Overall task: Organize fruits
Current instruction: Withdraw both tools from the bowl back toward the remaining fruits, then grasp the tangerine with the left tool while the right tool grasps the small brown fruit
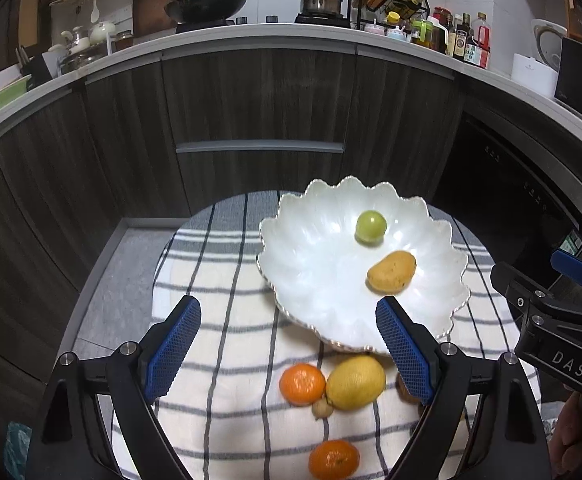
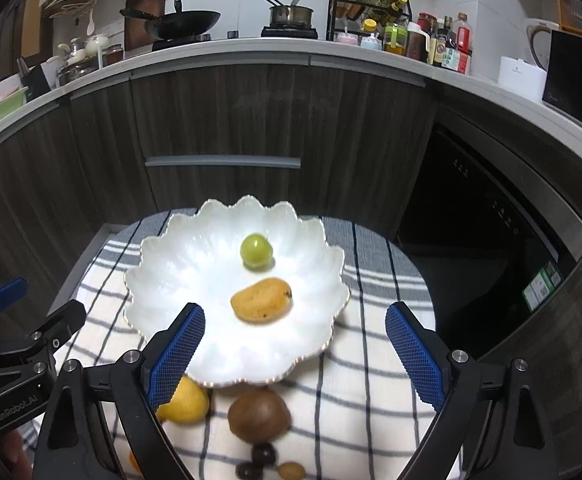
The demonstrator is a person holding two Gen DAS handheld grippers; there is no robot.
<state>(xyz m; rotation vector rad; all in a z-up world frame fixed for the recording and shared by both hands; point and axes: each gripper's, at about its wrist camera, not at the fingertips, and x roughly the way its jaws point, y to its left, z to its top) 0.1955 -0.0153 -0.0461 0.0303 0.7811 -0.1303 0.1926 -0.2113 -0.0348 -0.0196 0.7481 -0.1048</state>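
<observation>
A white scalloped bowl (image 1: 315,280) (image 2: 195,280) stands on a striped cloth and holds a small green fruit (image 1: 370,227) (image 2: 255,250) and a yellow mango (image 1: 391,271) (image 2: 262,299). In front of the bowl lie a lemon (image 1: 355,382) (image 2: 187,402), two oranges (image 1: 302,384) (image 1: 333,460), a small tan fruit (image 1: 322,408), a brown kiwi (image 2: 259,414) and dark small fruits (image 2: 262,454). My left gripper (image 1: 289,344) hangs open above the loose fruit, holding nothing. My right gripper (image 2: 297,354) is open over the bowl's near rim, also holding nothing.
The striped cloth (image 1: 219,320) covers a small round table in front of dark wood cabinets (image 1: 251,100). A black appliance (image 2: 491,240) stands to the right. The counter behind carries a wok (image 1: 205,4), a pot (image 1: 319,2) and bottles (image 1: 467,38).
</observation>
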